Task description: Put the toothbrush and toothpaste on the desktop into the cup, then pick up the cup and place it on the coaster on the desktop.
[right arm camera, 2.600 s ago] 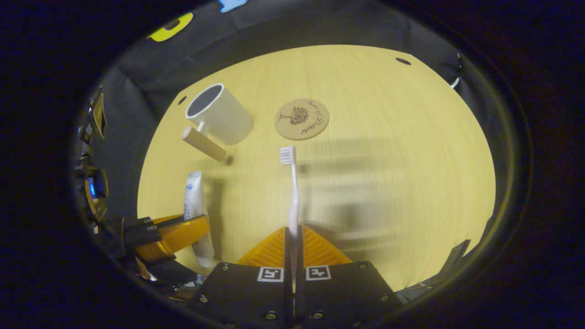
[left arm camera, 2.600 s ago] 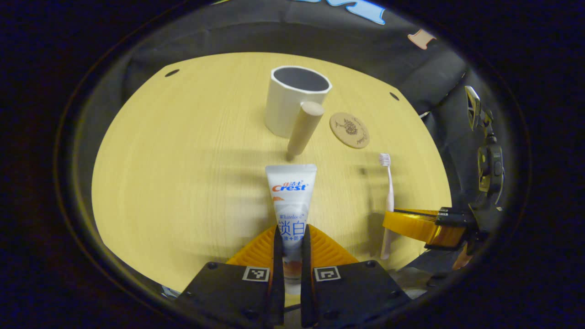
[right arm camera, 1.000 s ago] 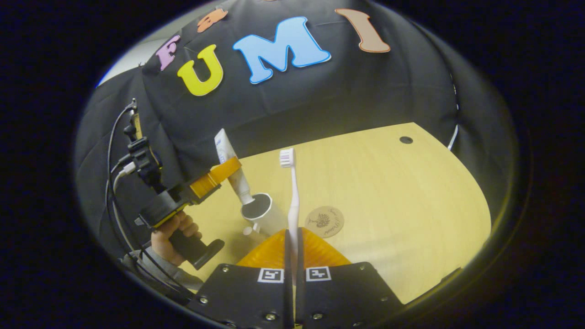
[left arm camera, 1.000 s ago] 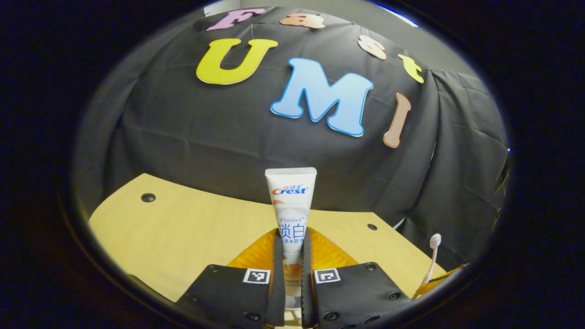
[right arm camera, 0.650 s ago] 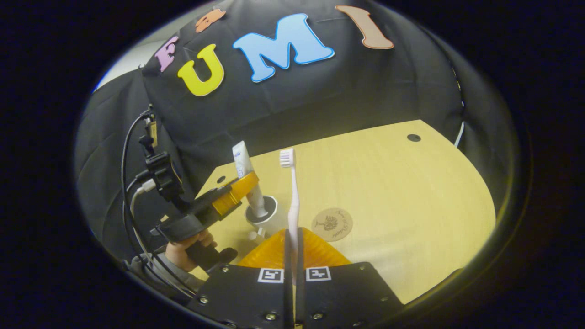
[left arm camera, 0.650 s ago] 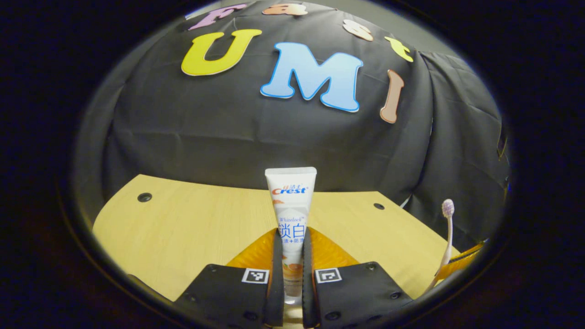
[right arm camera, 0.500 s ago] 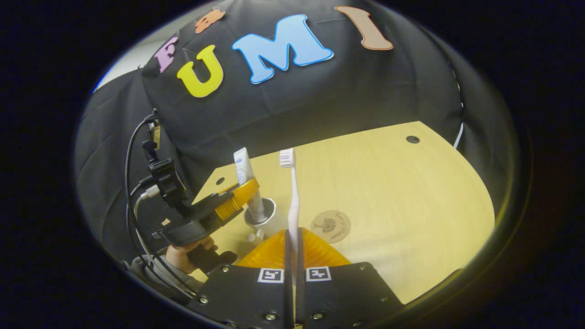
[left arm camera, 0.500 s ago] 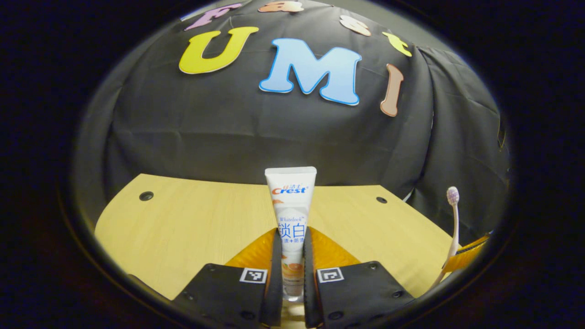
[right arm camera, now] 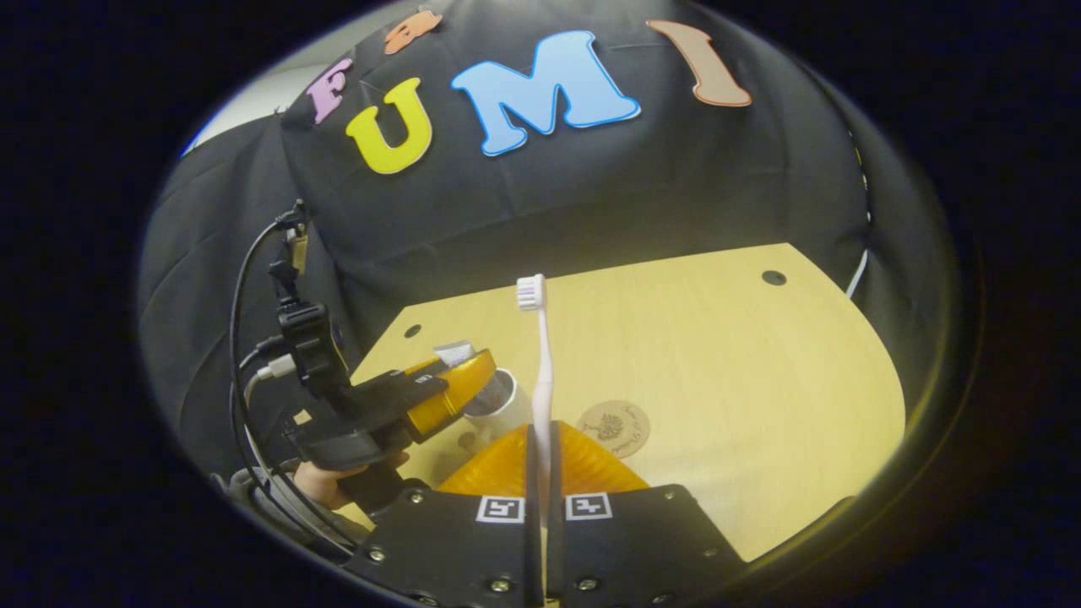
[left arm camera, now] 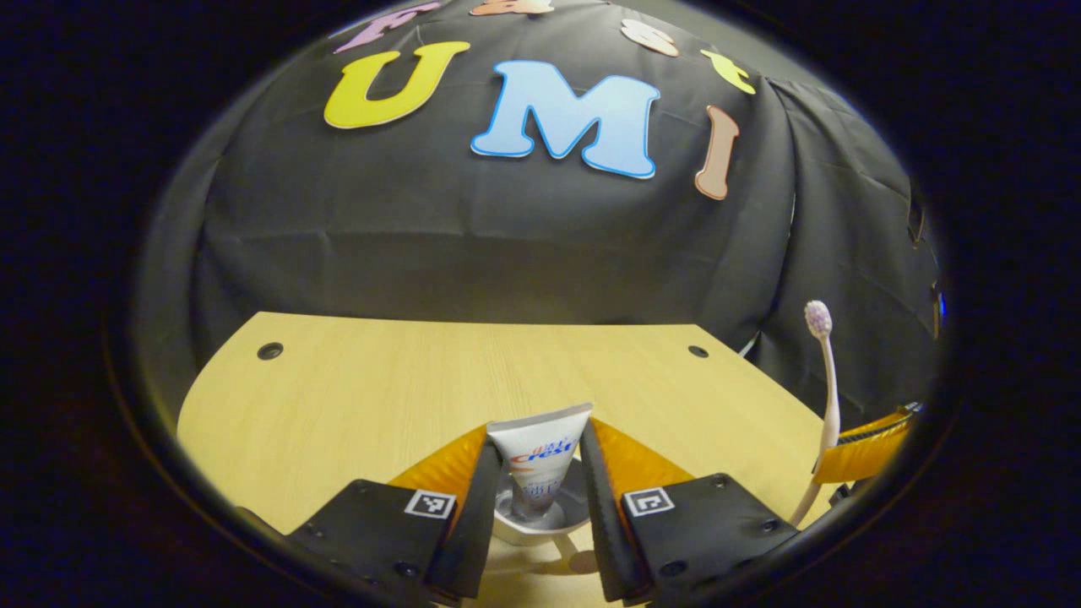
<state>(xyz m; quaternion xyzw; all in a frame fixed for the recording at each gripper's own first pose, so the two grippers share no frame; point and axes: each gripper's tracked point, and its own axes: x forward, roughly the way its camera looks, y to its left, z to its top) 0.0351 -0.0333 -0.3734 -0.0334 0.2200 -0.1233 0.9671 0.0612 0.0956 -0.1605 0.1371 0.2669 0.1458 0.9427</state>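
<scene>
Toothpaste stands in the cup on the desktop, left gripper spread open around it with neither finger touching, while the right gripper pinches the toothbrush upright, coaster lying near the cup.

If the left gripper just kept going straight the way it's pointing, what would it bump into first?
Probably the toothpaste tube standing in the cup, right between the open left gripper fingers; beyond that, the desktop. Depth is hard to judge.
</scene>
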